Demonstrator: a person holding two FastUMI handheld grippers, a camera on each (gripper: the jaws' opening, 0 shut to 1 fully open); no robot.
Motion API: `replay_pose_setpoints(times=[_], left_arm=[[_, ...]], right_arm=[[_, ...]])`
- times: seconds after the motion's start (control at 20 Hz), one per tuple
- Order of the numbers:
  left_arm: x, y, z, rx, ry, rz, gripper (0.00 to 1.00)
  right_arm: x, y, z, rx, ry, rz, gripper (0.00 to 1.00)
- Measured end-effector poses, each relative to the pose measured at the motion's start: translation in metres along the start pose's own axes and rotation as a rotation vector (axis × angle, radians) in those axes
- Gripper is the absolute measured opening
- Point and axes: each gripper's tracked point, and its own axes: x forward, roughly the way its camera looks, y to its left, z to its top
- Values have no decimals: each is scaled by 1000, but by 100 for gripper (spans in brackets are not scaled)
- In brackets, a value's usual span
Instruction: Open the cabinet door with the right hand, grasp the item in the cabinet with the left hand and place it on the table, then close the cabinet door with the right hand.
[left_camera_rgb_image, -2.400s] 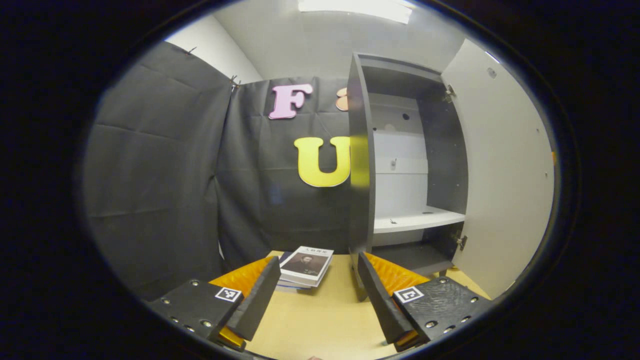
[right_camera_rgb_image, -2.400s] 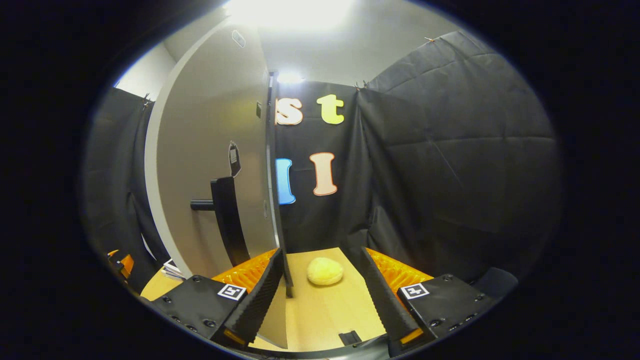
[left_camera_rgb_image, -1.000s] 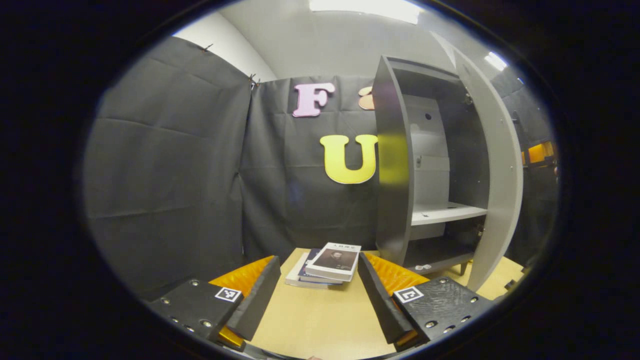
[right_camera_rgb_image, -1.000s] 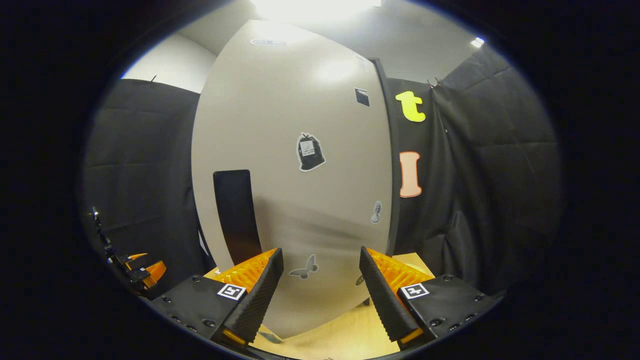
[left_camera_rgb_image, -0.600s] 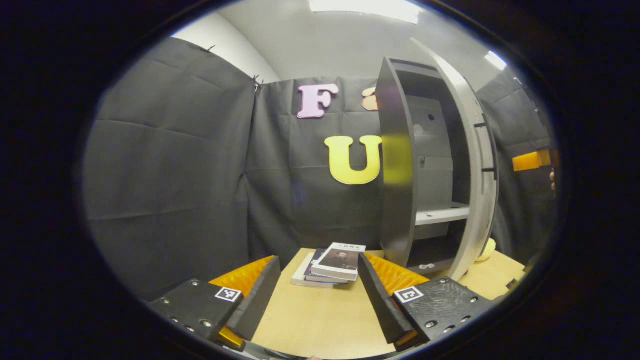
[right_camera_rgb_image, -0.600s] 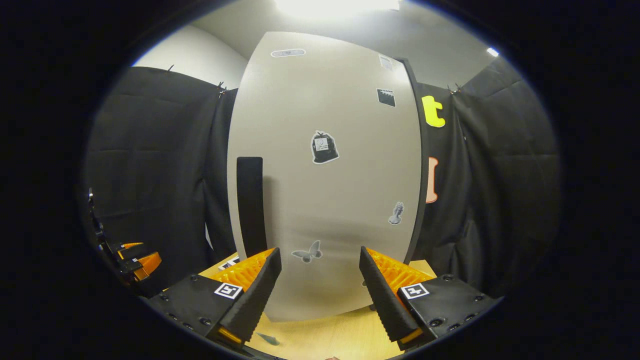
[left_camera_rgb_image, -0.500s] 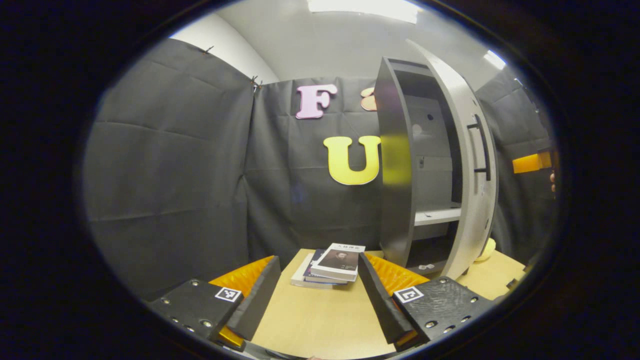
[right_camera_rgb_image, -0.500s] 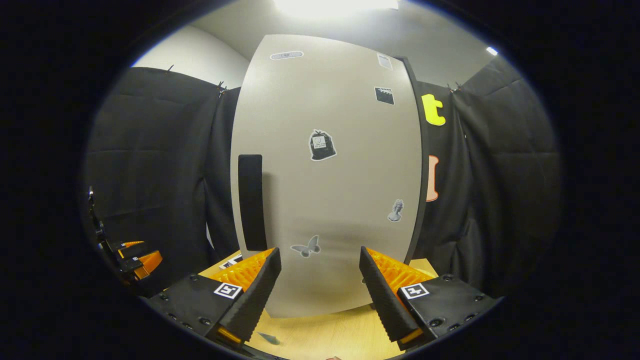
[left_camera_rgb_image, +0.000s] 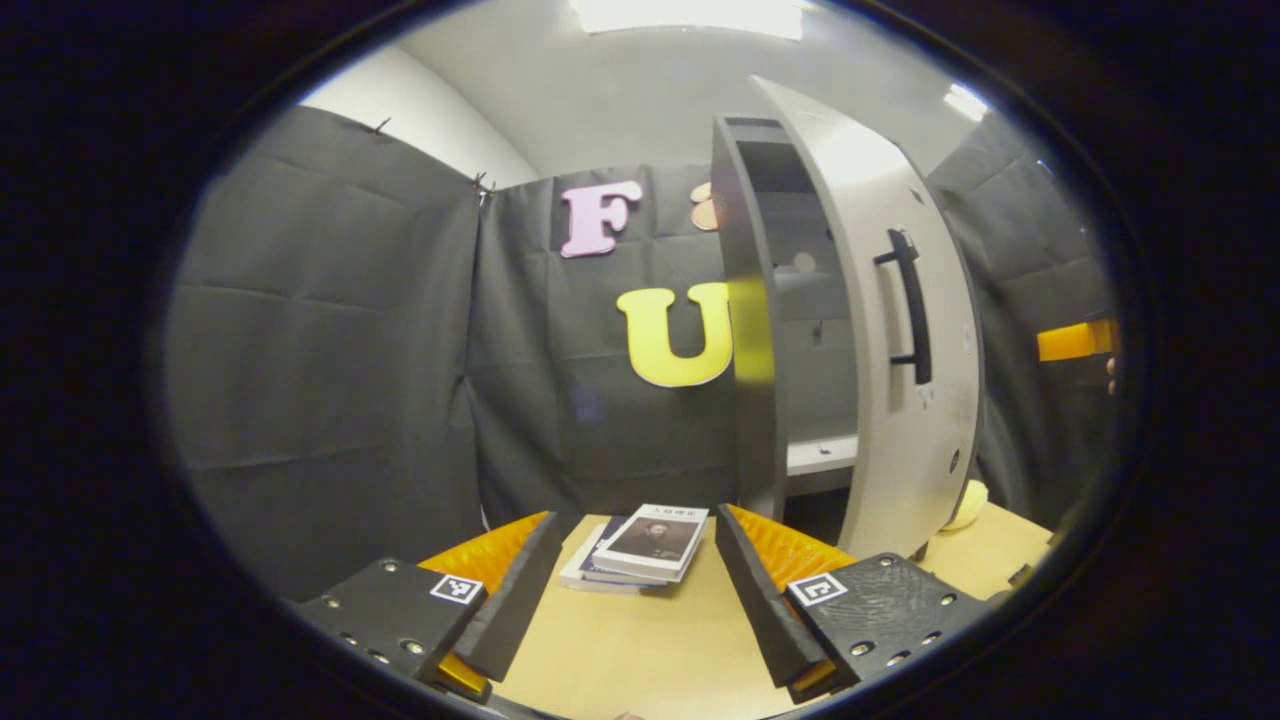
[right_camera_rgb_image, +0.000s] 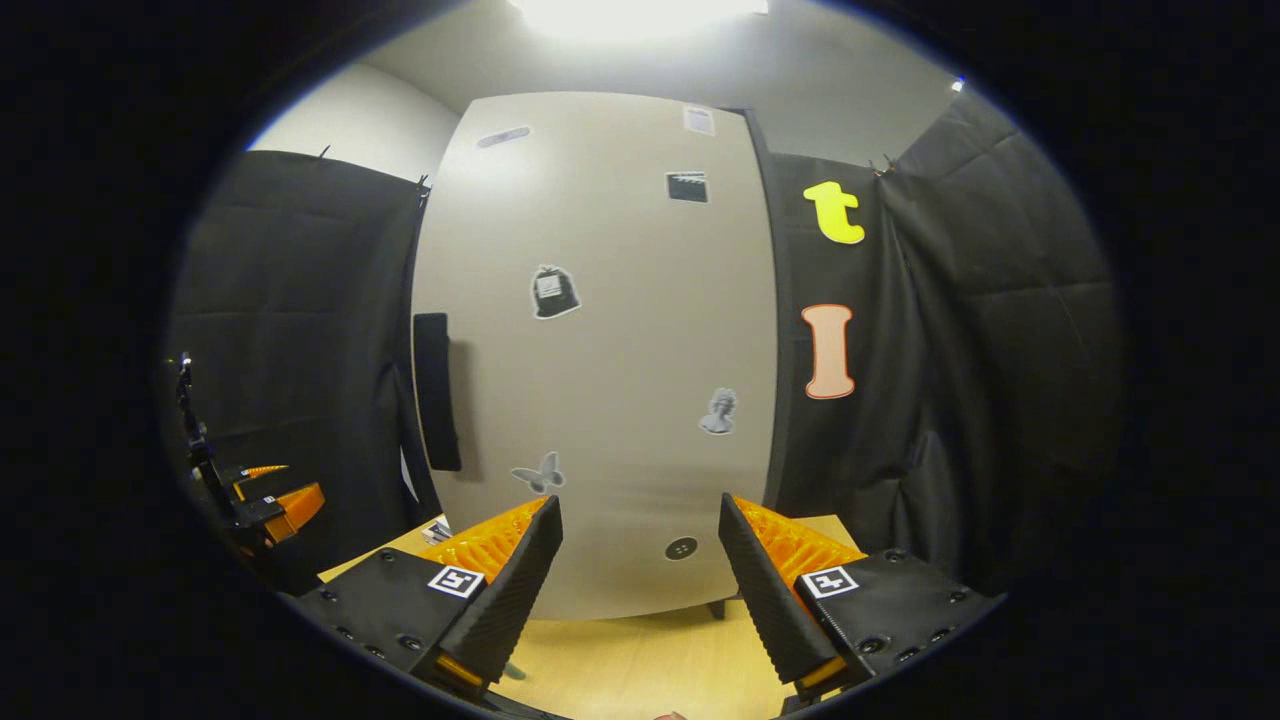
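The tall cabinet (left_camera_rgb_image: 748, 330) stands on the wooden table (left_camera_rgb_image: 640, 650), its pale door (left_camera_rgb_image: 900, 340) swung nearly to, leaving a narrow gap with a white shelf (left_camera_rgb_image: 820, 455) inside. A round yellow item (left_camera_rgb_image: 968, 503) lies on the table past the door's lower edge. My left gripper (left_camera_rgb_image: 636, 520) is open, low over the table with nothing between its fingers. My right gripper (right_camera_rgb_image: 640, 510) is open just in front of the door (right_camera_rgb_image: 600, 350), right of its black handle (right_camera_rgb_image: 435, 390); I cannot tell whether it touches. Part of the right gripper (left_camera_rgb_image: 1075, 340) shows at the far right.
A small stack of books (left_camera_rgb_image: 640, 545) lies on the table left of the cabinet, just beyond my left fingers. The left gripper (right_camera_rgb_image: 265, 500) shows at the far left of the right gripper view. Black cloth walls close in on all sides.
The door has swung from wide open to nearly closed, with my right gripper following its outer face. The left gripper stayed low, turning slightly.
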Motion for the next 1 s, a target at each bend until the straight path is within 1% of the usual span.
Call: replay_pose_setpoints(times=[0.3,0.5,0.55,0.6,0.75,0.8,0.85,1.0], left_arm=[[5,-67,36,23,-42,-33,92],[7,-104,50,30,-58,-54,92],[6,-112,51,29,-61,-58,92],[7,-117,54,28,-62,-61,92],[7,-129,55,26,-59,-61,92],[6,-131,56,25,-57,-61,92],[5,-133,56,27,-56,-61,92],[6,-137,55,34,-52,-56,92]], right_arm=[[-23,-72,-5,21,-12,-64,99],[-36,-113,-14,19,-11,-114,99],[-39,-122,-16,18,-11,-124,96],[-41,-129,-19,15,-11,-135,99],[-45,-146,-30,8,0,-159,99],[-47,-150,-34,7,4,-163,96],[-48,-152,-36,8,7,-167,99],[-48,-154,-40,21,9,-165,97]])
